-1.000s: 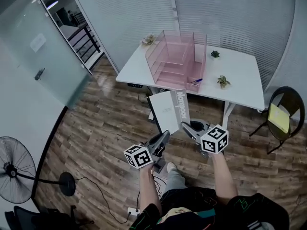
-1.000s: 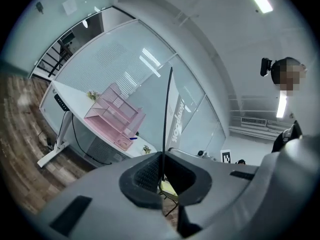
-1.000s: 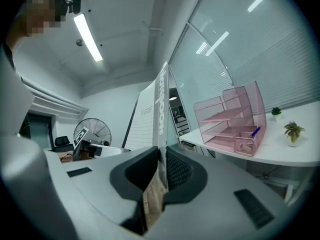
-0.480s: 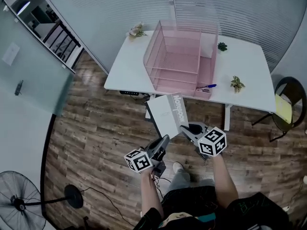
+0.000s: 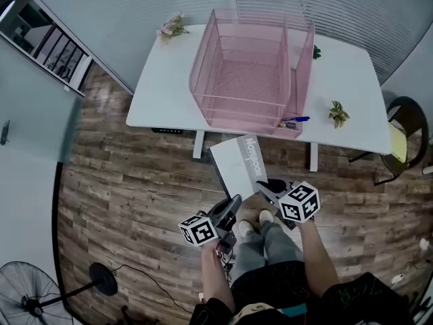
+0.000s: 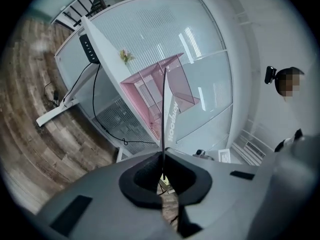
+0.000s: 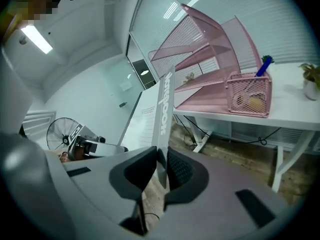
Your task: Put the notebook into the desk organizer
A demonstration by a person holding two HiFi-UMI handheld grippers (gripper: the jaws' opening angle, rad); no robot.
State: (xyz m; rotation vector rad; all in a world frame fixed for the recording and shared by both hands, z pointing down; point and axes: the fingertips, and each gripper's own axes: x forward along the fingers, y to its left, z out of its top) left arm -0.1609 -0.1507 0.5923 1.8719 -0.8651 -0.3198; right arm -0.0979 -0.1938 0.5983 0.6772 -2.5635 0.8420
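Observation:
A grey-white notebook (image 5: 240, 164) is carried upright in the air over the wood floor, just short of the white desk (image 5: 159, 97). My left gripper (image 5: 232, 203) is shut on its thin lower edge (image 6: 163, 114). My right gripper (image 5: 265, 184) has the spine (image 7: 163, 109) between its pads, which still touch it while the jaws are opening. The pink mesh desk organizer (image 5: 247, 80) stands on the desk ahead, its tiered trays open towards me. It also shows as the pink organizer (image 7: 200, 59) in the right gripper view.
A blue pen (image 5: 295, 120) lies at the organizer's front right corner, over a small mesh cup (image 7: 248, 96). Small plants (image 5: 337, 112) and flowers (image 5: 170, 27) sit on the desk. A black chair (image 5: 406, 147) stands to the right, a floor fan (image 5: 30, 296) at the lower left.
The desk and organizer have come closer and now sit squarely ahead. The notebook stays in both grippers, now nearer the desk's front edge.

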